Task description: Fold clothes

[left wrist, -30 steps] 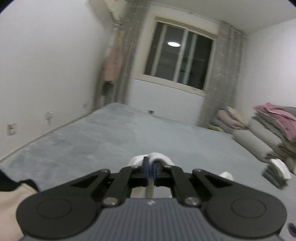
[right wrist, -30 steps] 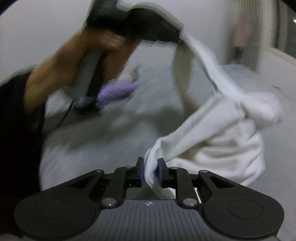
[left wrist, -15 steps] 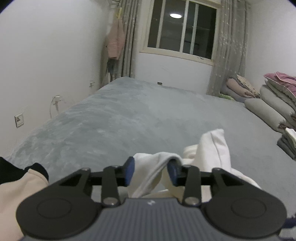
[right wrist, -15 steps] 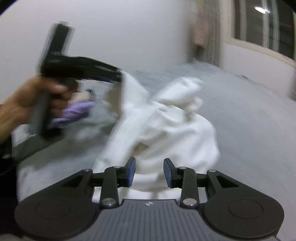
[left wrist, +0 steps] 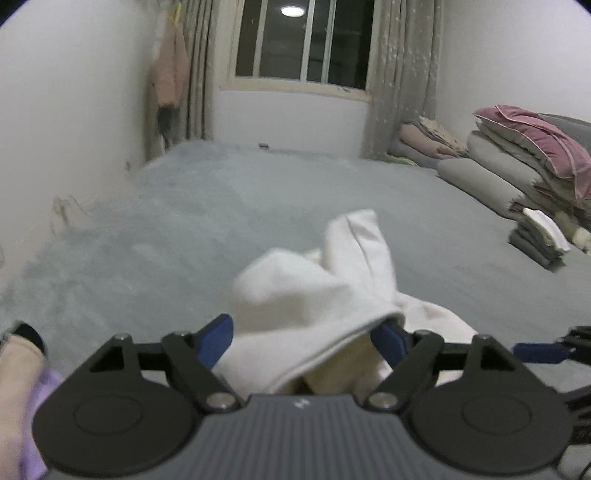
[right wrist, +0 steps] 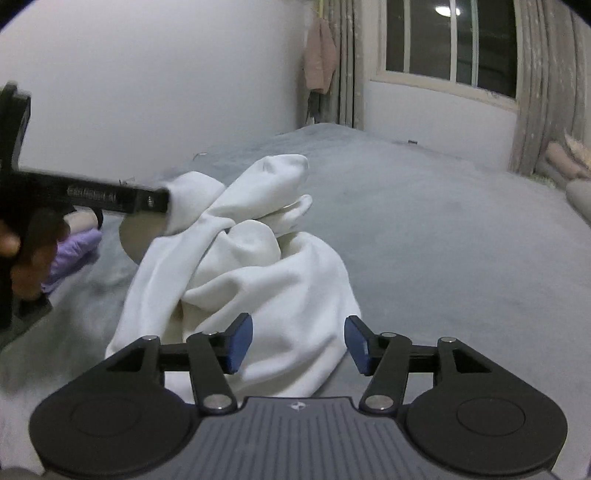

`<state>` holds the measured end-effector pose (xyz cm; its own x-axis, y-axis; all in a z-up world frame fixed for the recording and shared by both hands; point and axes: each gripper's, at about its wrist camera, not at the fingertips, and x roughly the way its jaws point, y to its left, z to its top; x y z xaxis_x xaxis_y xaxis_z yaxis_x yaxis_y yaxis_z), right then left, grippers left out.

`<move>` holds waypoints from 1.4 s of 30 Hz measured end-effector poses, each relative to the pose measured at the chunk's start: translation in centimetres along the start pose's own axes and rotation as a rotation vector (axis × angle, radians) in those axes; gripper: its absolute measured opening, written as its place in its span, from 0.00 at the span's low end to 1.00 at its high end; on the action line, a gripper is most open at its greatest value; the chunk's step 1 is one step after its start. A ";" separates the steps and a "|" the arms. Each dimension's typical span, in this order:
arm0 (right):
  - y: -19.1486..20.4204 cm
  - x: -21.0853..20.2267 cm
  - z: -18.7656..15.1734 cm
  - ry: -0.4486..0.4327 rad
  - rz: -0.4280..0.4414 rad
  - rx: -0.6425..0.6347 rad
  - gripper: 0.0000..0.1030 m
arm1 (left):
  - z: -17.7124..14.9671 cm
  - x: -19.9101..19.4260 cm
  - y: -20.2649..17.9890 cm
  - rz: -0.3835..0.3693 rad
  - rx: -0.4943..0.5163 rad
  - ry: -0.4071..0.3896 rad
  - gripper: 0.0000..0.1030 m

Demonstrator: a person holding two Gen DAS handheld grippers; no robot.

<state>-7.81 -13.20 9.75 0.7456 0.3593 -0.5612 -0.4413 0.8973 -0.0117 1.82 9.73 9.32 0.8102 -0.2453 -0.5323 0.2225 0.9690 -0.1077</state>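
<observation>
The soft white crumpled top lies unfolded on the grey bed, while the left gripper and right gripper are both opening and letting go.

We see a dim room under cool indoor light. A ceiling lamp mirrors as a bright spot in the dark window; no daylight comes through. Shadows on the carpet are soft and faint. Both fisheye views bow the walls and darken into black corners. The white garment smears with motion blur close to the left lens, and in the right view the hand at the left edge is blurred.
</observation>
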 end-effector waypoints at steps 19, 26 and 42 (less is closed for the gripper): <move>7.1 2.1 -0.1 0.029 0.125 -0.192 0.37 | 1.1 -3.4 -0.4 -0.180 -0.085 -0.154 0.05; 3.5 0.8 1.5 -0.023 -0.046 -0.028 0.01 | 0.7 -3.0 0.2 -0.139 -0.090 -0.134 0.12; 3.4 0.8 0.4 0.004 -0.092 -0.160 0.60 | -1.9 -0.2 -2.6 -0.058 0.000 -0.052 0.70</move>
<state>-8.49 -9.75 9.63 0.7850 0.2760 -0.5546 -0.4451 0.8740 -0.1950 0.05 7.33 8.10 0.8229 -0.3024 -0.4810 0.2698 0.9530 -0.1375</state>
